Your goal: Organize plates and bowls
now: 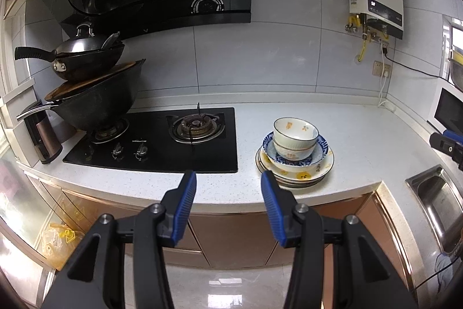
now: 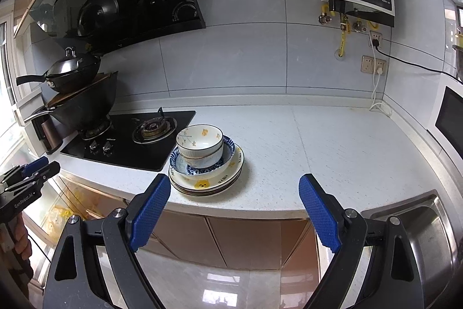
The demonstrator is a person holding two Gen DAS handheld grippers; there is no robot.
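A stack of dishes stands on the white counter near its front edge, just right of the stove. Two white bowls with yellow leaves [image 1: 295, 136] [image 2: 200, 141] sit nested in a blue-patterned bowl [image 1: 321, 151] [image 2: 228, 154], on several white plates with yellow prints [image 1: 301, 174] [image 2: 208, 183]. My left gripper [image 1: 228, 181] is open and empty, in front of the counter edge, left of the stack. My right gripper [image 2: 233, 187] is open wide and empty, in front of the counter, right of the stack. The left gripper also shows in the right wrist view [image 2: 40, 165].
A black gas stove [image 1: 156, 138] [image 2: 130, 138] lies left of the stack, with stacked woks [image 1: 92, 89] [image 2: 78, 94] on its left burner. A steel sink [image 1: 439, 204] [image 2: 422, 233] is at the right. A microwave [image 2: 451, 118] stands at the far right. Brown cabinets [image 2: 237, 239] run below the counter.
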